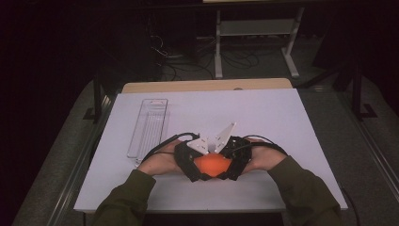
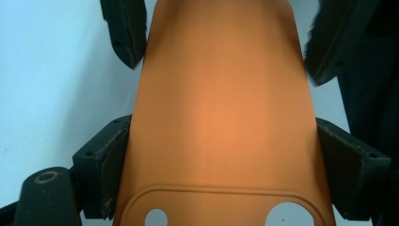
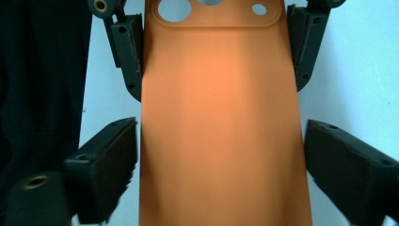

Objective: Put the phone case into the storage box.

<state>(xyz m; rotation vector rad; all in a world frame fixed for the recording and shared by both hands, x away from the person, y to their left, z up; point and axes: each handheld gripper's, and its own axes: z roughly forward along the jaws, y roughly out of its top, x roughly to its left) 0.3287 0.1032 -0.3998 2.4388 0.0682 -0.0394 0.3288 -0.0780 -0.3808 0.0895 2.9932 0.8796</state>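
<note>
Nearest to me, my two sleeved forearms come in from the bottom edge of the high view and meet at the front middle of the white table top. Between the hands sits the orange soft-plastic phone case, a flat rounded shell with a raised camera panel pierced by round holes, held just above the table.

My left gripper is pinching the case: in the left gripper view both black jaws press against its long edges, at the end with the camera holes.

My right gripper is at the case's other end. In the right gripper view the case runs between its jaws; the near jaw on one side sits right against the edge, while the other stands a little off it, so the jaws are spread and not clamping.

Farther back and to the left, a clear plastic oblong tray lies on the table, well apart from the hands.
</note>
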